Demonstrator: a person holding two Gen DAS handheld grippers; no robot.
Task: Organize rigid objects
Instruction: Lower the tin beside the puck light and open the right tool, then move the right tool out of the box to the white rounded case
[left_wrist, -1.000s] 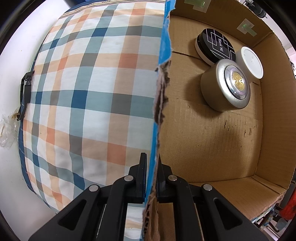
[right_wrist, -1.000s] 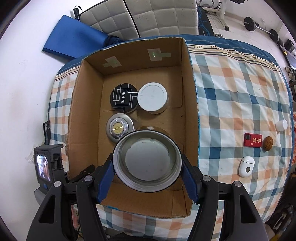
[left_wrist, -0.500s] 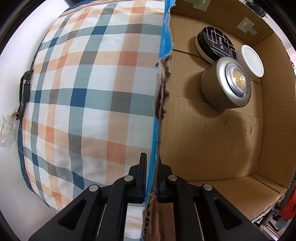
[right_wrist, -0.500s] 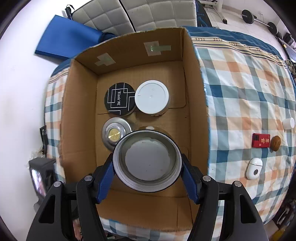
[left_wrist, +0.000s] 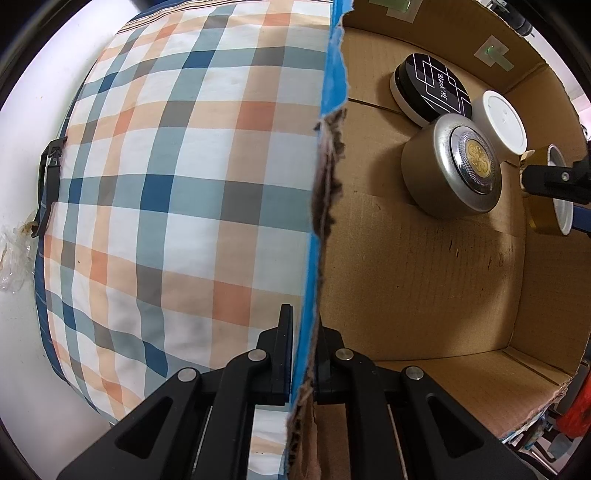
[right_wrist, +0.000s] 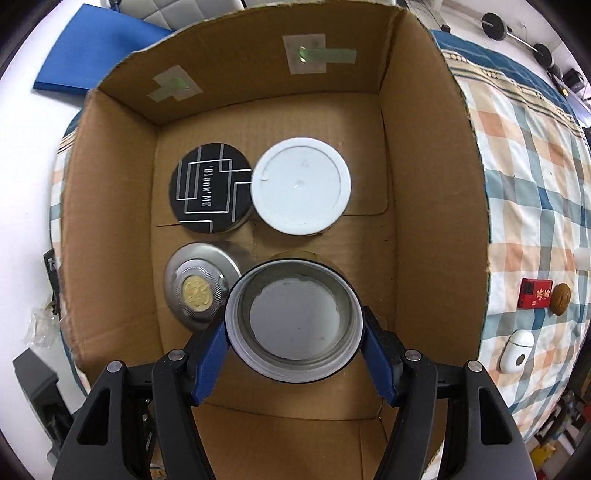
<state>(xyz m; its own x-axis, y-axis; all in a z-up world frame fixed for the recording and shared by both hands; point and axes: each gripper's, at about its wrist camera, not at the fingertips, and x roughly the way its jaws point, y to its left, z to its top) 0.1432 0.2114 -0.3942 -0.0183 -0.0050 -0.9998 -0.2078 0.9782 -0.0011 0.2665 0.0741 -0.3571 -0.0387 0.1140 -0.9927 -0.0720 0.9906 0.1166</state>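
Three round tins (right_wrist: 201, 295) in cardboard box (right_wrist: 110, 229), fourth tin (right_wrist: 293, 325) in right tool (right_wrist: 295, 343)

Checked bedcover (left_wrist: 177, 192), blue mat (right_wrist: 99, 44), barbell (right_wrist: 513, 31) on white floor

The black round tin (right_wrist: 211, 187) in the box's far left part carries white lettering reading "Blank ME" inside a pattern of white angular lines; the same words show on it in the left wrist view. The small red box (right_wrist: 535, 293) on the bed bears gold characters too small to read.
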